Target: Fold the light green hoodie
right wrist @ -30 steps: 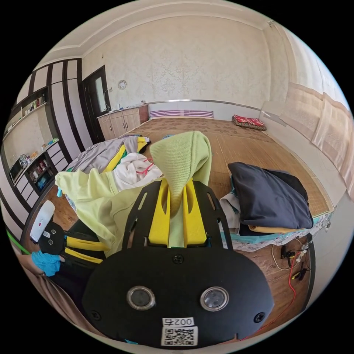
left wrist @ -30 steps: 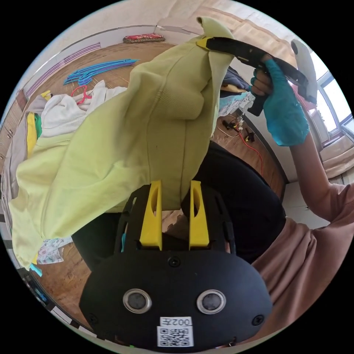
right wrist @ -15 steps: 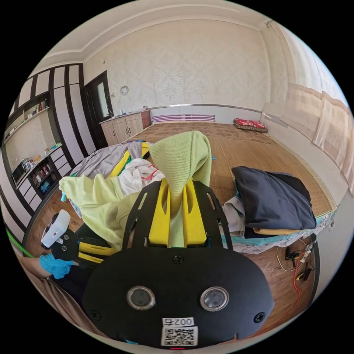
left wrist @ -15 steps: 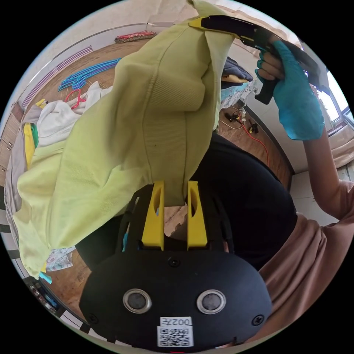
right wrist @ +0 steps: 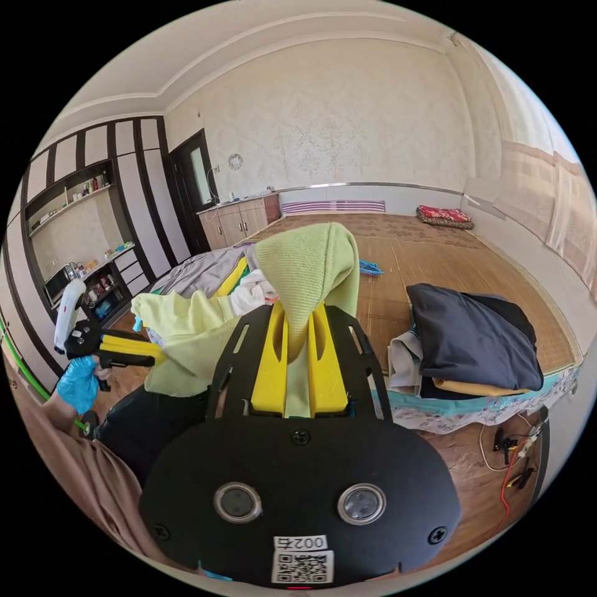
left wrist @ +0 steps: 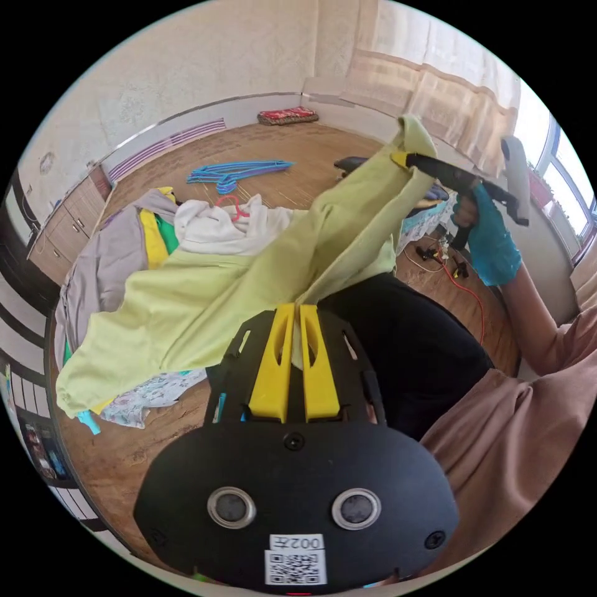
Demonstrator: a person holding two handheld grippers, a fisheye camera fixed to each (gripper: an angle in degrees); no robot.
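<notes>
Hoodie (left wrist: 236, 280): pale yellow-green, ribbed at the cuff. Gripper (left wrist: 297, 323) jaws yellow on a black body. Glove (left wrist: 492, 242) teal; sleeve (left wrist: 528, 429) dusty pink. Hangers (left wrist: 239, 171) were blue, one pink among the white cloth (left wrist: 217, 224). Folded stack (right wrist: 476, 339): navy on top, mustard beneath. Sheet (right wrist: 472, 413) looked faintly floral, hard to tell. Cushion (right wrist: 443, 216) red, patterned.

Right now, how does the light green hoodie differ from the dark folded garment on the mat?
The light green hoodie is unfolded and held in the air, pinched by the left gripper and the right gripper; the dark folded garment lies folded on a pile. The hoodie is pale, the garment dark. Both are cloth.
</notes>
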